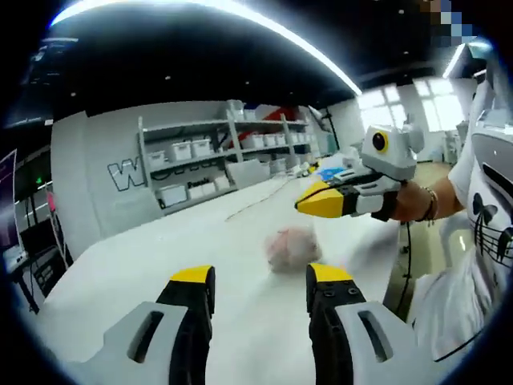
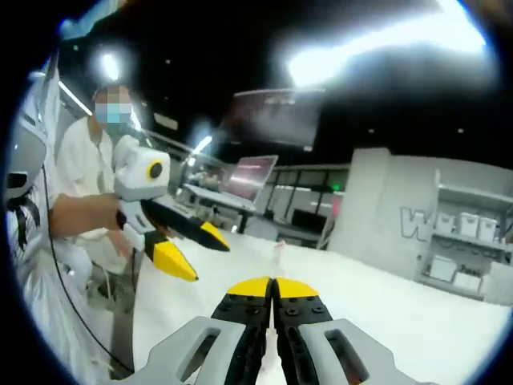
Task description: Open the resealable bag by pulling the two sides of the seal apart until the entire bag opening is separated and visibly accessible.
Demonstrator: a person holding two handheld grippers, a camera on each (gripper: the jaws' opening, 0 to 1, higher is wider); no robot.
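A small clear bag (image 1: pixel 292 247) with pinkish contents lies blurred on the white table (image 1: pixel 160 257). It is just beyond my left gripper (image 1: pixel 260 277), whose yellow-tipped jaws stand open and apart, holding nothing. In the left gripper view, my right gripper (image 1: pixel 321 200) comes in from the right above the bag, with its jaws together. The right gripper view shows my right gripper (image 2: pixel 272 287) shut, with nothing visible between its tips. In that view my left gripper (image 2: pixel 195 250) hangs open at the left over the table (image 2: pixel 385 313).
Shelves with white bins (image 1: pixel 216 156) line the grey back wall. A person in white (image 2: pixel 84 184) stands at the table's edge, and a white sleeve and shirt (image 1: pixel 481 216) fill the right side. A laptop (image 2: pixel 250 178) sits on a far table.
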